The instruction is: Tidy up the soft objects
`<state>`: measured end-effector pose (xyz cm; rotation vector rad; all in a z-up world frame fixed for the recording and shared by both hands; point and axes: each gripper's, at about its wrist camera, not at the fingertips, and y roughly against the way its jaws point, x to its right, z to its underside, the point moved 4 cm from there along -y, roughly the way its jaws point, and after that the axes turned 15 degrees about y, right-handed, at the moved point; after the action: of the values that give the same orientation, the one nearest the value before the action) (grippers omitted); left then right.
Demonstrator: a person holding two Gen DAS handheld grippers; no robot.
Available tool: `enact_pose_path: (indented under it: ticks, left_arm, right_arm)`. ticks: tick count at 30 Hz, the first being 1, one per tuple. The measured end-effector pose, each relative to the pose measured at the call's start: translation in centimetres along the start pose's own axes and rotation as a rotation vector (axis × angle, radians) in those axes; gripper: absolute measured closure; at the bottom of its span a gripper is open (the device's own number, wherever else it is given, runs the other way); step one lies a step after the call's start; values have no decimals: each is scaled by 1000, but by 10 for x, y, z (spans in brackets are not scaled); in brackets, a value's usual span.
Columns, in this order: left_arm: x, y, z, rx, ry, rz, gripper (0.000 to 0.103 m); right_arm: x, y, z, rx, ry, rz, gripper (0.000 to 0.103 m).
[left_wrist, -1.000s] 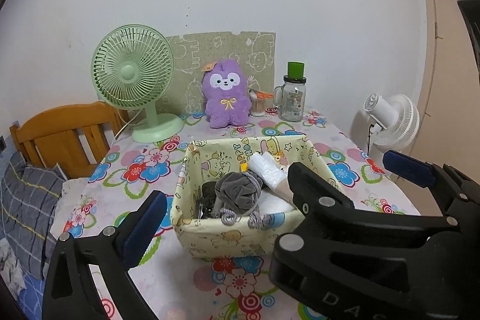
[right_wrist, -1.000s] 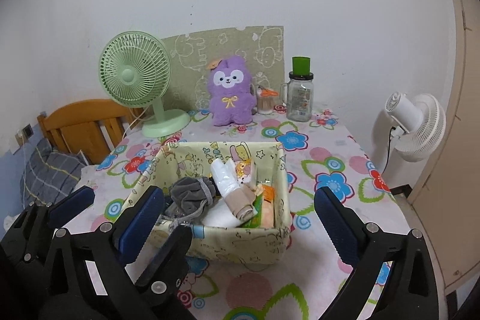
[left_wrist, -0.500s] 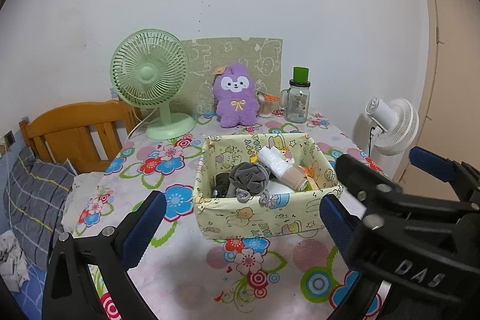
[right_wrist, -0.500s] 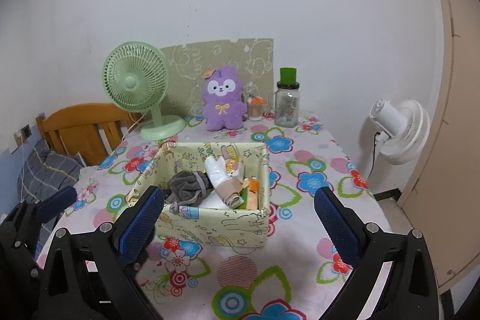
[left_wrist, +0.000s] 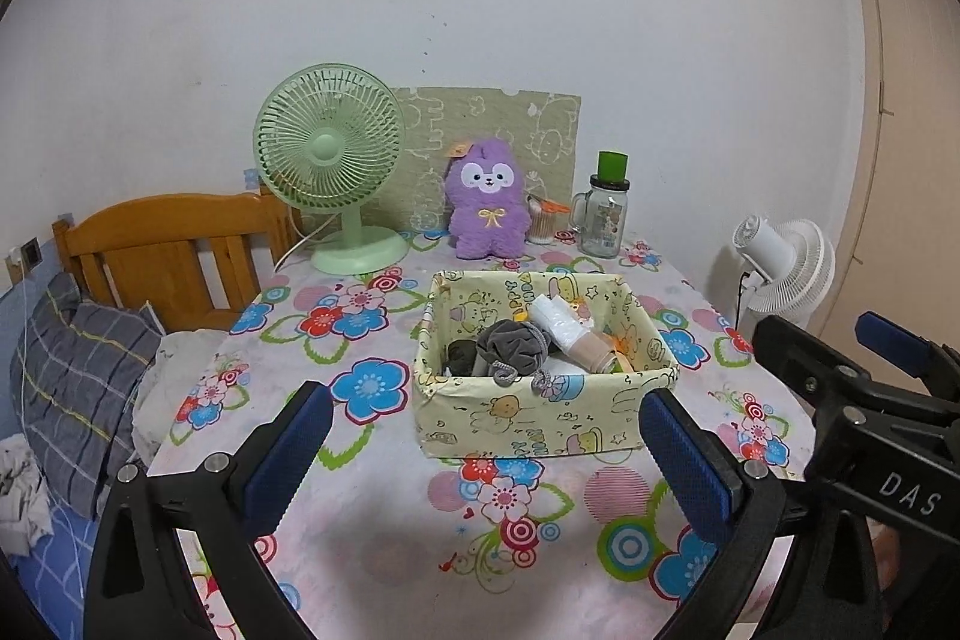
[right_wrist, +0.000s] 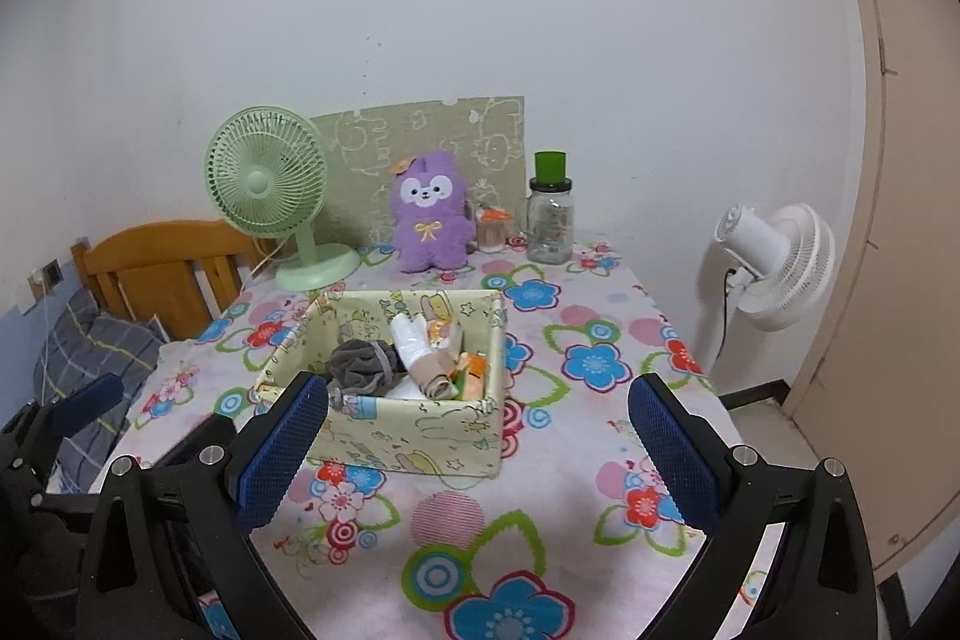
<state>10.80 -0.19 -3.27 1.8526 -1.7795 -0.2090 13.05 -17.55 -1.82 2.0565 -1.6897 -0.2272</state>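
Note:
A pale yellow fabric box (left_wrist: pixel 540 418) (right_wrist: pixel 420 430) with cartoon prints sits mid-table. It holds a grey bundled cloth (left_wrist: pixel 510 346) (right_wrist: pixel 360 361), a white roll (left_wrist: pixel 558 319) (right_wrist: pixel 411 340), a beige roll (left_wrist: pixel 591 349) and an orange item (right_wrist: pixel 474 370). A purple plush toy (left_wrist: pixel 487 205) (right_wrist: pixel 429 220) stands upright at the table's back. My left gripper (left_wrist: pixel 486 460) is open and empty, held back from the box's near side. My right gripper (right_wrist: pixel 480 454) is open too, nothing between its fingers; its body also shows in the left wrist view (left_wrist: pixel 864 412).
A green desk fan (left_wrist: pixel 330 160) (right_wrist: pixel 270 184) stands back left, a glass jar with green lid (left_wrist: pixel 606 214) (right_wrist: pixel 549 214) back right. A wooden headboard (left_wrist: pixel 168 250) and plaid pillow (left_wrist: pixel 72 376) lie left of the flowered table (left_wrist: pixel 420 538); a white floor fan (right_wrist: pixel 774 262) stands right.
Both grippers have pulled back and up from the box, which now looks smaller and farther away. The box and its contents have stayed put.

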Motion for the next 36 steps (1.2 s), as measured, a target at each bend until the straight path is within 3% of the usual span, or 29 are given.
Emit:
enact_pose_path:
  ticks: [17,36]
  left_arm:
    - [-15,30,-3,35,24,5,0]
    - [-4,39,1,51,-1,45,0]
  right_arm:
    - [12,27,14,-1,-53,-6,2]
    - [10,38,16,35,-45,-20,2]
